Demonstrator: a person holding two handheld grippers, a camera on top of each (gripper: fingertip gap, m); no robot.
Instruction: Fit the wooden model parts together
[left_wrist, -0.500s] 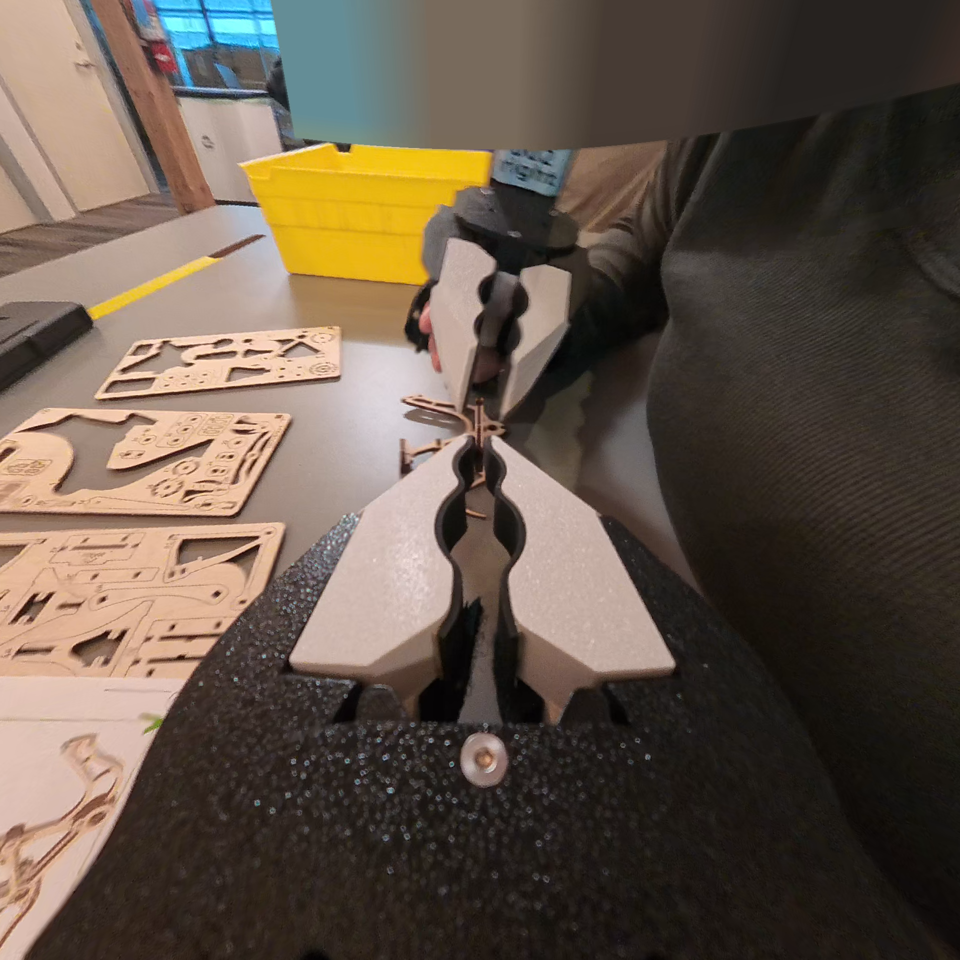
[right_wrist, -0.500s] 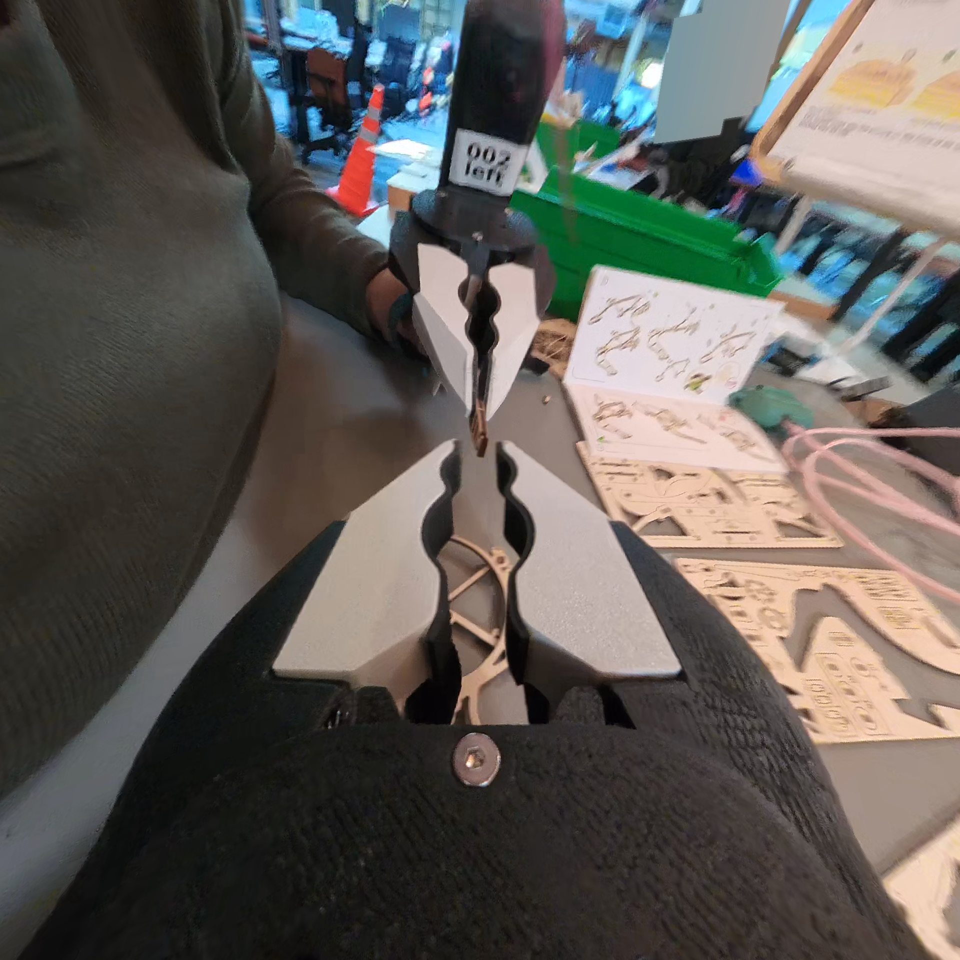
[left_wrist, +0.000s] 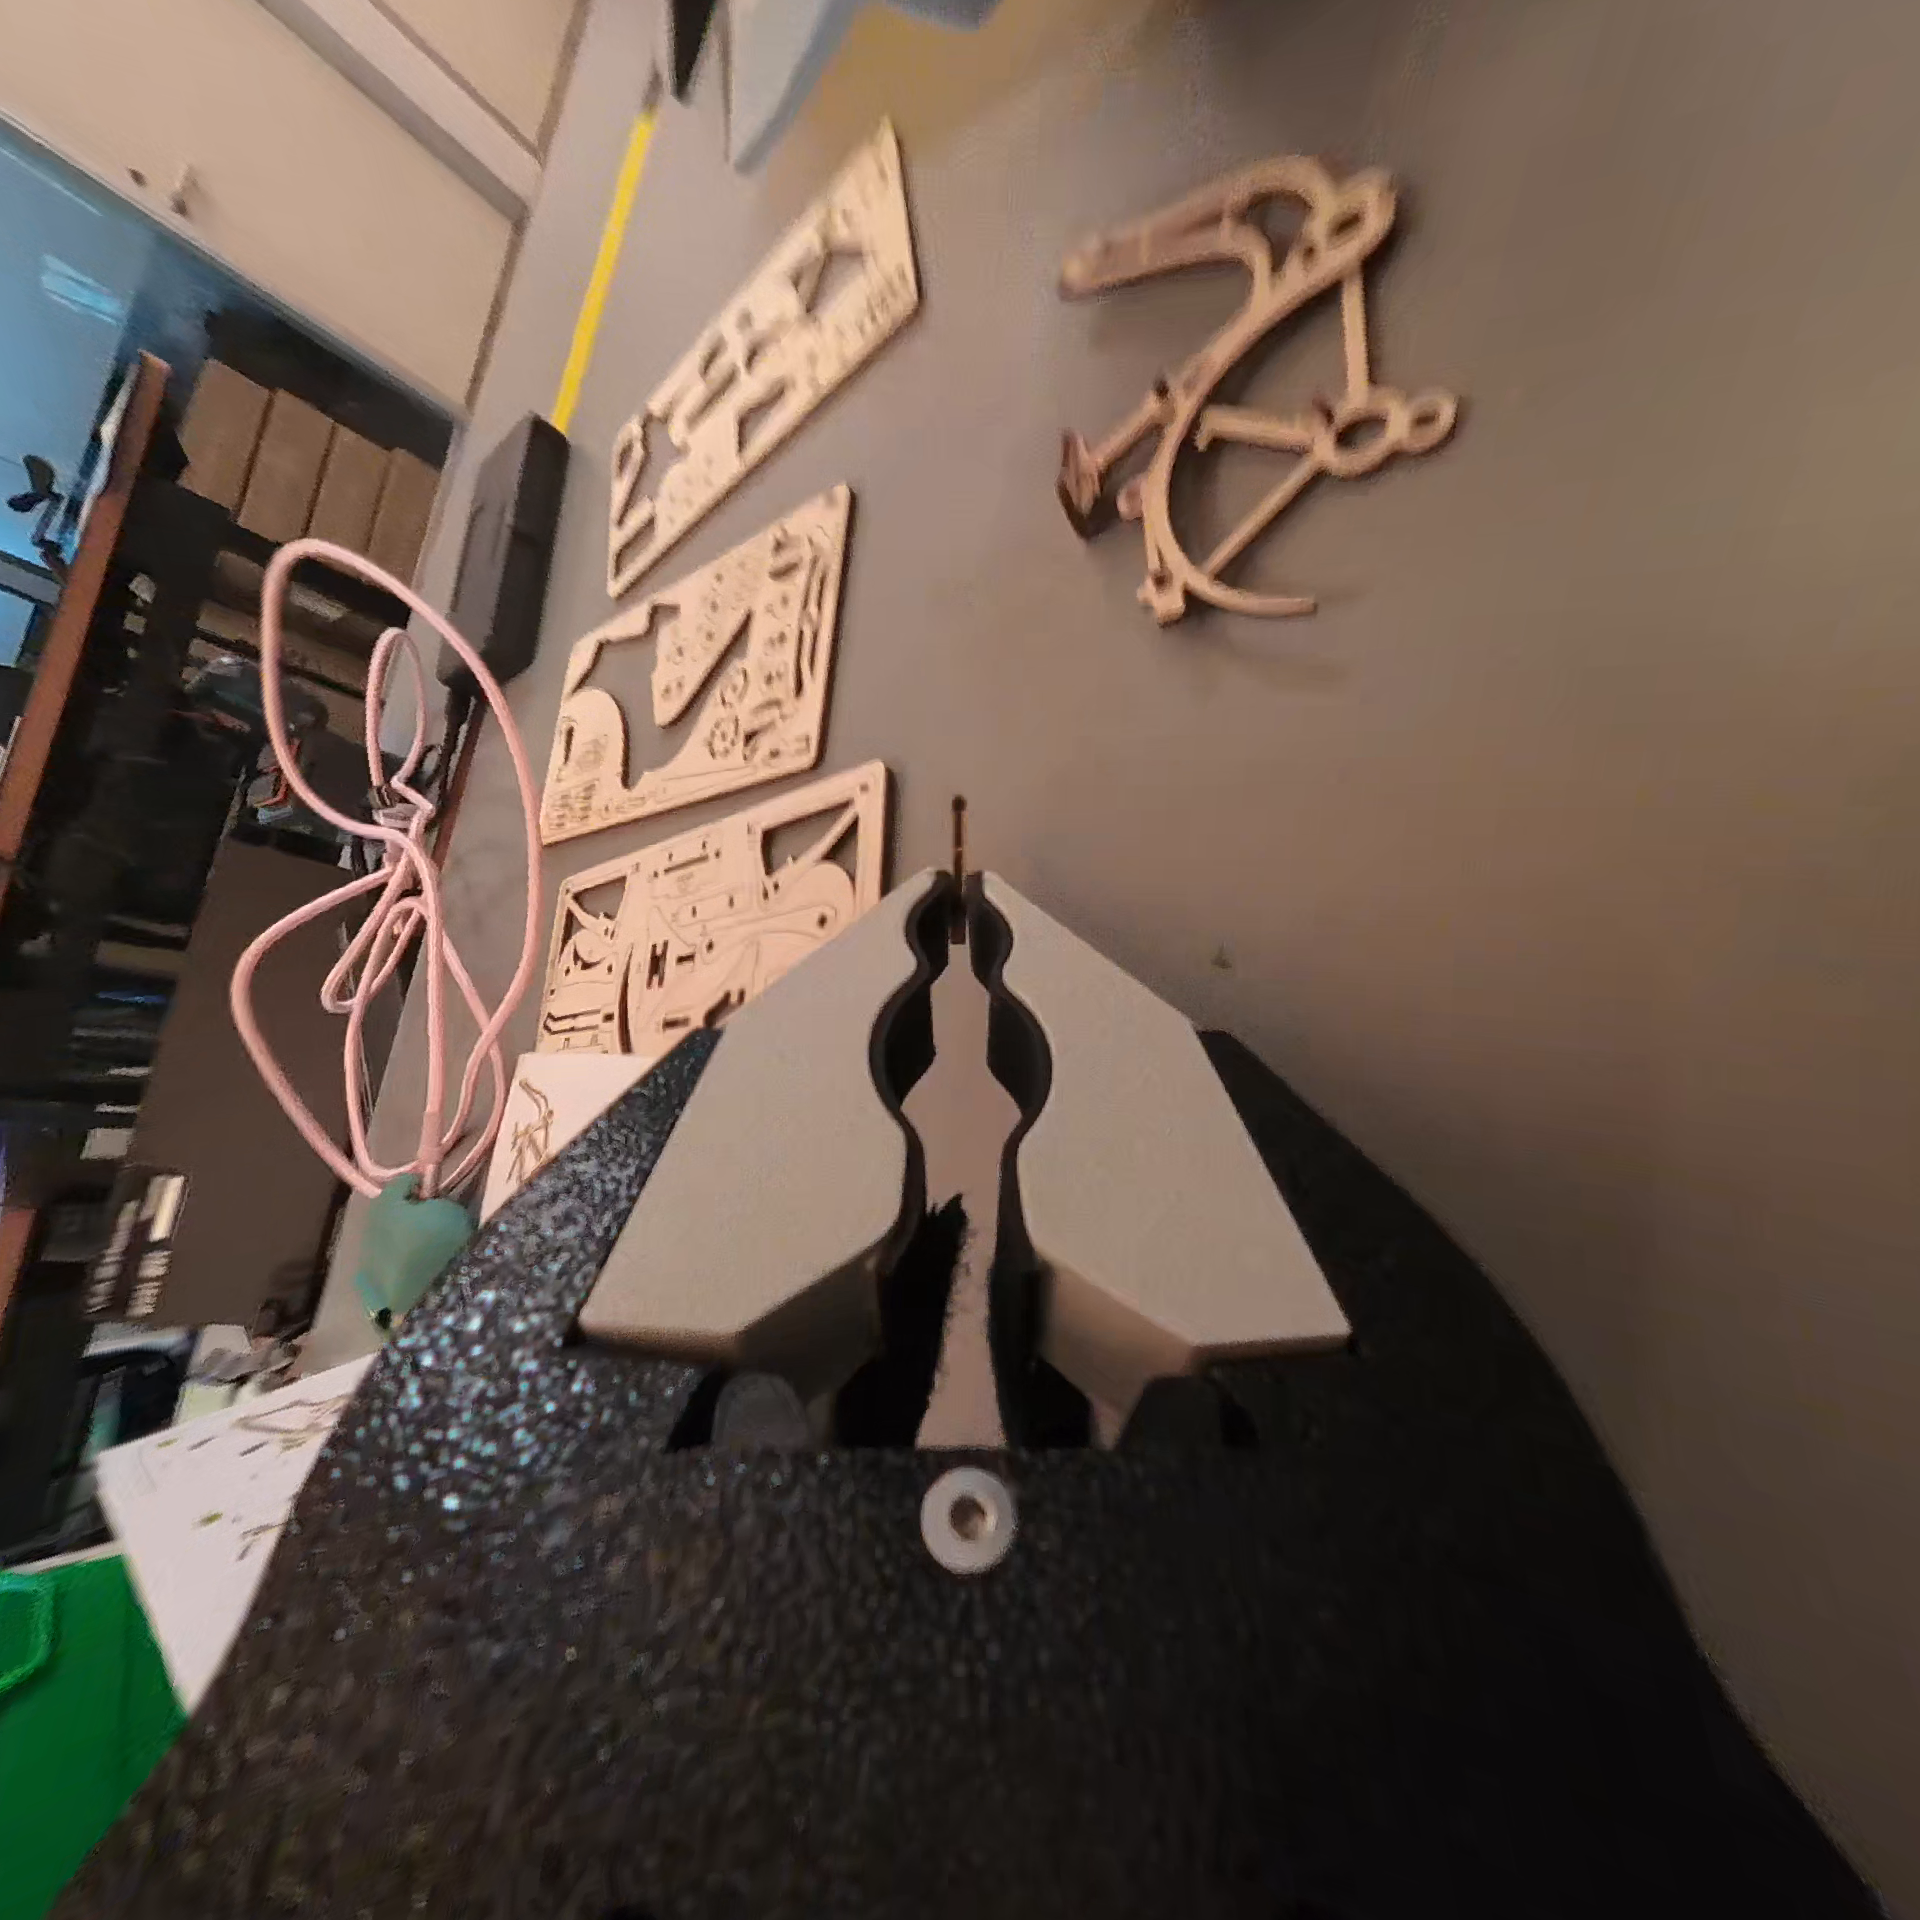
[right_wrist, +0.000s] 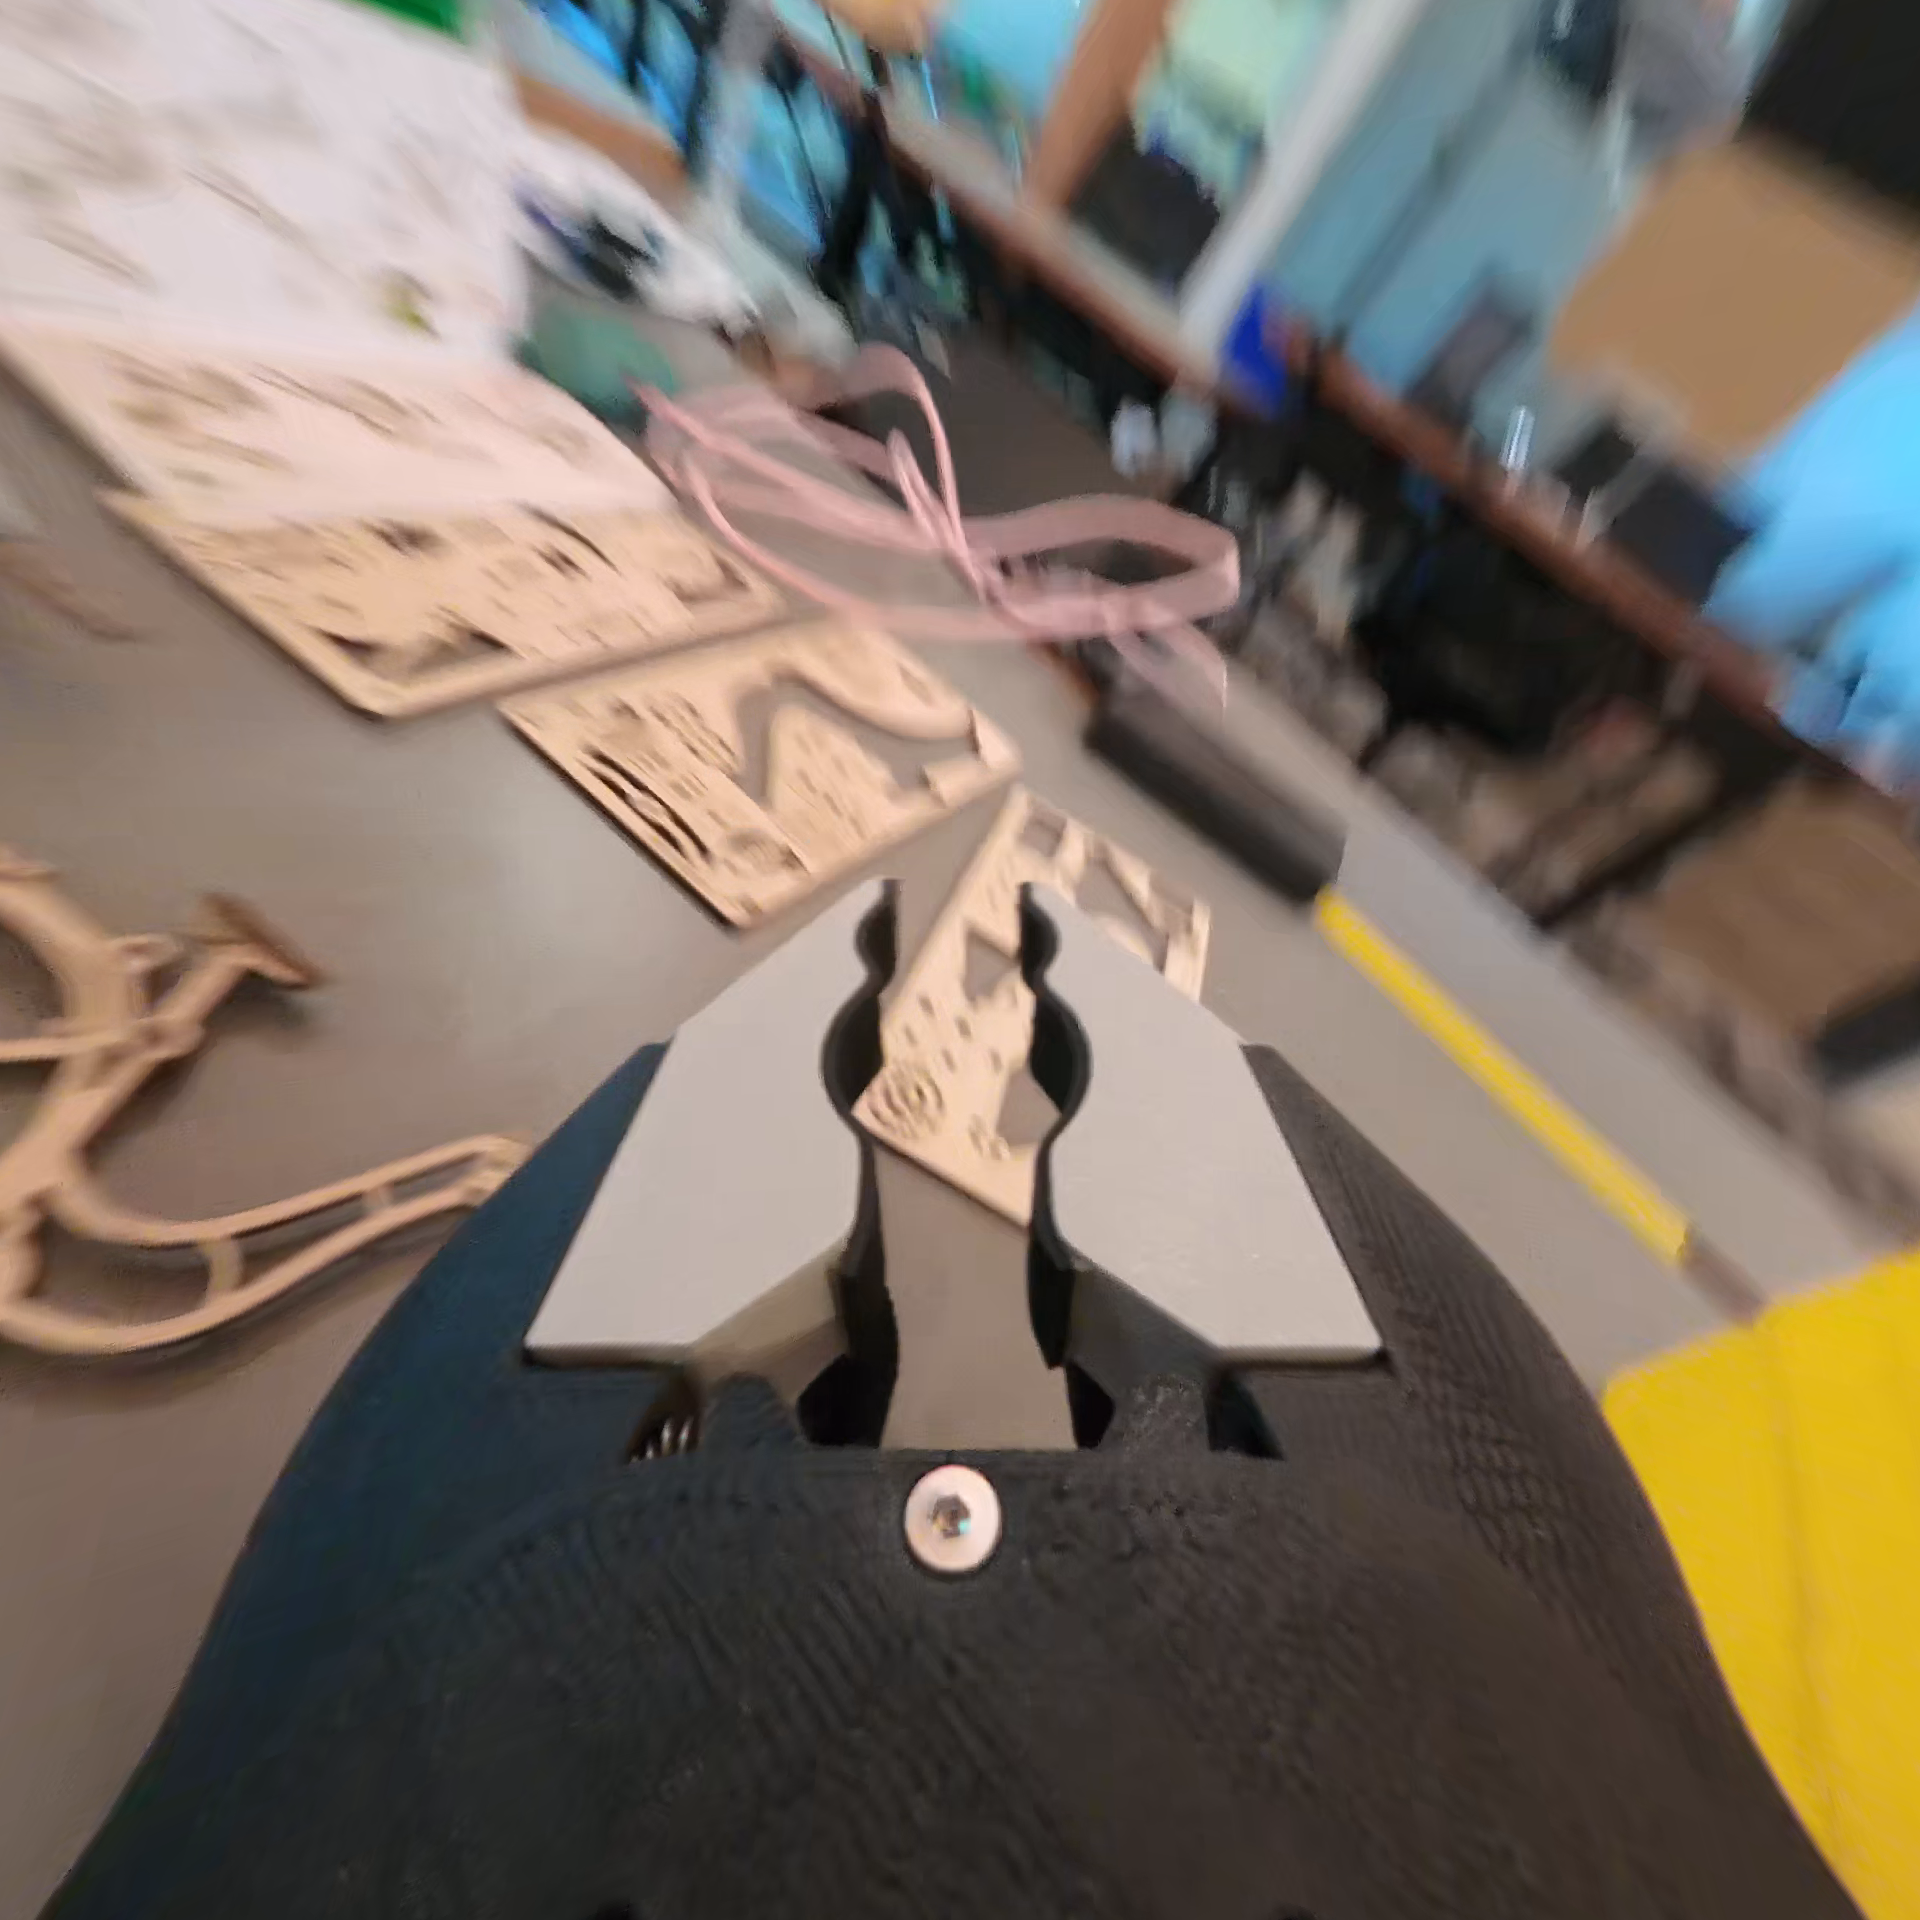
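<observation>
Wooden model parts are split between the left gripper (left_wrist: 957, 883) and the grey tabletop (left_wrist: 1351, 831): its fingers (left_wrist: 810, 1091) are pinched almost together on a thin wooden piece (left_wrist: 957, 847), seen edge-on, whose dark tip sticks out just past them. The half-built wooden frame (left_wrist: 1247, 395), made of curved arms and struts, lies flat on the tabletop well ahead of that gripper, touching neither gripper. The right gripper (right_wrist: 956, 894) has its fingers (right_wrist: 727, 1143) a clear gap apart with nothing between them; through the gap shows one of the three cut-out wooden sheets (left_wrist: 717, 665) that lie in a row on the tabletop. Past the sheets lie a white leaflet (right_wrist: 208, 156), a loop of pink cable (left_wrist: 395, 831), a black box (left_wrist: 499, 551) and a yellow stripe (right_wrist: 1486, 1070) along the tabletop; a yellow bin (right_wrist: 1787, 1538) stands by the right gripper. Beyond the tabletop the room is a blurred workshop with shelves and cardboard boxes. Half a second ago the two grippers faced each other tip to tip over the frame, close to a person's body; both have now swung away, and both views are tilted towards the sheets and the room.
</observation>
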